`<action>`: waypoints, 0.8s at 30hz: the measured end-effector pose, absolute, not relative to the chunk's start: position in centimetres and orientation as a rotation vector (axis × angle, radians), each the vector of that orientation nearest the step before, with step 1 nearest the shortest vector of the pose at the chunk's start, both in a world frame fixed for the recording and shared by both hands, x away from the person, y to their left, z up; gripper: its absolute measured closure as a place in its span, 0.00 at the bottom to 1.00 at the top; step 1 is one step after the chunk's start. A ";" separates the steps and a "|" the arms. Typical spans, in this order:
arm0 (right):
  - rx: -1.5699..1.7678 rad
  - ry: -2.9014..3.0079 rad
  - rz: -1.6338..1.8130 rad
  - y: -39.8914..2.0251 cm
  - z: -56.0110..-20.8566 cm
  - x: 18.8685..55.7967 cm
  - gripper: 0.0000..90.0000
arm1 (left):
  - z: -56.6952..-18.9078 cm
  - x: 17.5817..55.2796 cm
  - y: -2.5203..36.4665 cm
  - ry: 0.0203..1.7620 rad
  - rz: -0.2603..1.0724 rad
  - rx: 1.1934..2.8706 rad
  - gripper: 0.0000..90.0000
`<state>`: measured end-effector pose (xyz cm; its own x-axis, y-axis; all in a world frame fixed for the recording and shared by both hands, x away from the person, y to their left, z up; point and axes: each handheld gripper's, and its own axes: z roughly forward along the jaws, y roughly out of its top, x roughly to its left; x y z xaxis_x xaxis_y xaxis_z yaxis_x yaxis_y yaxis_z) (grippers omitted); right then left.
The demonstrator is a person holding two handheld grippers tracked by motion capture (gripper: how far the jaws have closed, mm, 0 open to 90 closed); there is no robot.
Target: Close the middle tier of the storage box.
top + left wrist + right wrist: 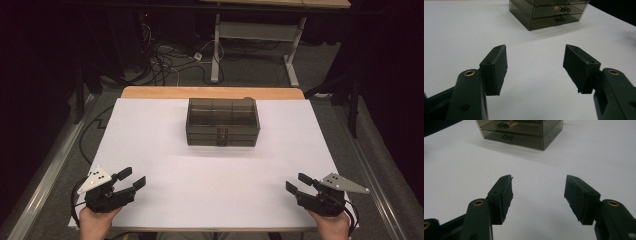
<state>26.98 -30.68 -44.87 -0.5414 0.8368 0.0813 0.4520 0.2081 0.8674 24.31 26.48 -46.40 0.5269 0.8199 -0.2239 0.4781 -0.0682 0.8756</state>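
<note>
A smoky transparent drawer box point(222, 121) stands at the middle back of the white table point(165, 165), drawers shut, small handles facing me. My left gripper point(132, 178) rests near the front left corner, jaws wide apart with nothing between them. My right gripper point(298, 182) sits near the front right corner, also open and empty. In the left gripper view the drawer box point(549, 12) lies ahead beyond the left gripper point(534, 56). In the right gripper view the drawer box point(520, 131) lies ahead, left of the right gripper point(538, 186).
A wooden strip point(212, 92) runs along the table's far edge. Behind it on the floor lie tangled cables point(165, 60) and a white desk frame point(260, 45). Metal rails point(45, 170) flank the table on both sides.
</note>
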 end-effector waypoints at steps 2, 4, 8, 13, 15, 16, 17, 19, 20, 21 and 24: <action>1.193 2.075 1.279 -30.8 -44.9 26.9 0.44 | -46.4 24.3 26.6 1.104 0.404 1.708 0.39; 1.202 2.069 1.289 -30.9 -45.0 26.8 0.43 | -46.5 24.2 26.7 1.112 0.412 1.703 0.39; 1.211 2.060 1.298 -31.2 -45.1 26.6 0.42 | -46.6 24.1 26.7 1.111 0.417 1.702 0.38; 1.211 2.047 1.303 -31.5 -45.2 26.4 0.41 | -46.8 23.9 26.9 1.113 0.423 1.703 0.38; 1.213 2.046 1.300 -31.6 -45.3 26.4 0.40 | -46.8 23.9 27.0 1.116 0.425 1.703 0.38; 1.216 2.045 1.302 -31.6 -45.3 26.3 0.40 | -46.9 23.9 27.0 1.122 0.429 1.698 0.38; 1.217 2.044 1.302 -31.7 -45.3 26.3 0.40 | -46.9 23.9 27.0 1.126 0.437 1.697 0.38; 1.220 2.044 1.302 -31.8 -45.4 26.3 0.40 | -46.9 23.8 27.1 1.126 0.444 1.695 0.38; 1.223 2.040 1.303 -31.9 -45.4 26.2 0.40 | -46.9 23.8 27.2 1.127 0.444 1.694 0.38; 1.228 2.038 1.306 -31.9 -45.4 26.2 0.39 | -46.9 23.8 27.2 1.129 0.445 1.692 0.38; 1.233 2.031 1.307 -32.2 -45.4 26.1 0.39 | -47.0 23.8 27.4 1.135 0.442 1.685 0.38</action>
